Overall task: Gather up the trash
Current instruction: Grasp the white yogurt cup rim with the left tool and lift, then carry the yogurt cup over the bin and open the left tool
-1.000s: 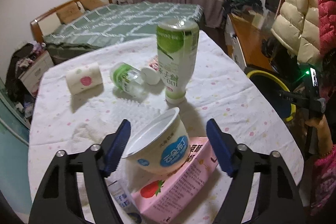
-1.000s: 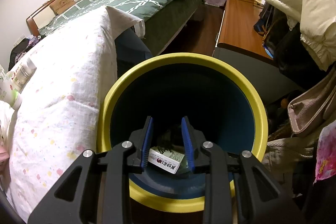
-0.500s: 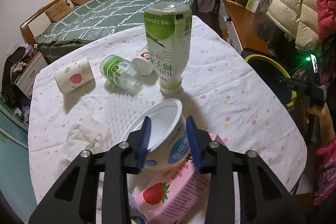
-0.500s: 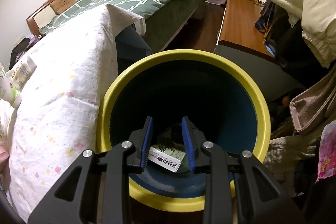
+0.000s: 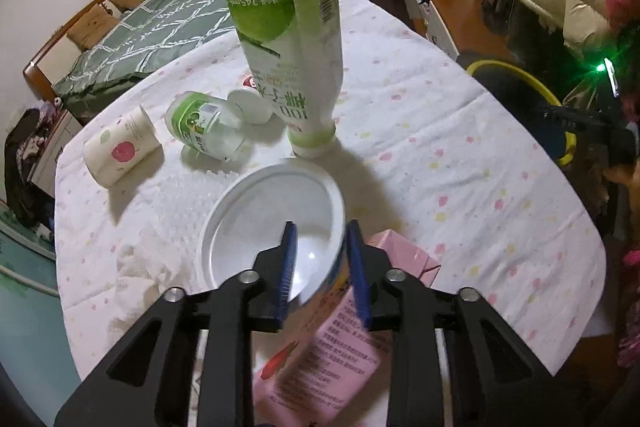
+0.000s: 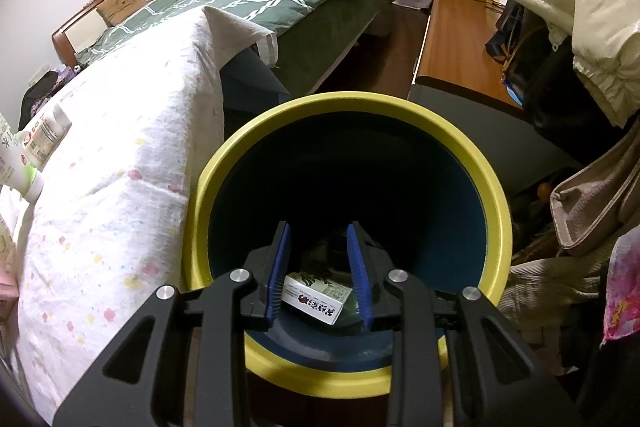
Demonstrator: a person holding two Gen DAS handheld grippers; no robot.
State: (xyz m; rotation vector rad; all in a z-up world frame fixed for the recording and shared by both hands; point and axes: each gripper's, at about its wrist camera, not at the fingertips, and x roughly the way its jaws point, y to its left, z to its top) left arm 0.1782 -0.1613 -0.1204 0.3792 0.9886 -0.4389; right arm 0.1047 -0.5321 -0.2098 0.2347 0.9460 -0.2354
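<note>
A white yogurt cup [image 5: 256, 227] leans on a pink strawberry carton [image 5: 344, 343] on the dotted tablecloth [image 5: 440, 147]. My left gripper [image 5: 318, 227] straddles the cup's near rim, one finger inside and one outside. Its jaws are closing, and white cup interior still shows between the pads. Over the yellow-rimmed blue bin [image 6: 344, 103] my right gripper [image 6: 316, 227] hangs, shut on a small white and green box [image 6: 316, 297].
Behind the cup stand an upside-down green bottle [image 5: 292, 47], a small bottle lying down [image 5: 200, 127], a white cap [image 5: 250, 105] and a paper cup on its side [image 5: 120, 151]. Crumpled tissue [image 5: 136, 267] lies left. The bin [image 5: 516, 75] is past the table's right edge.
My left gripper moved in and down over the cup, and its jaws narrowed from wide around the cup to straddling its rim. The right gripper stayed still over the bin.
</note>
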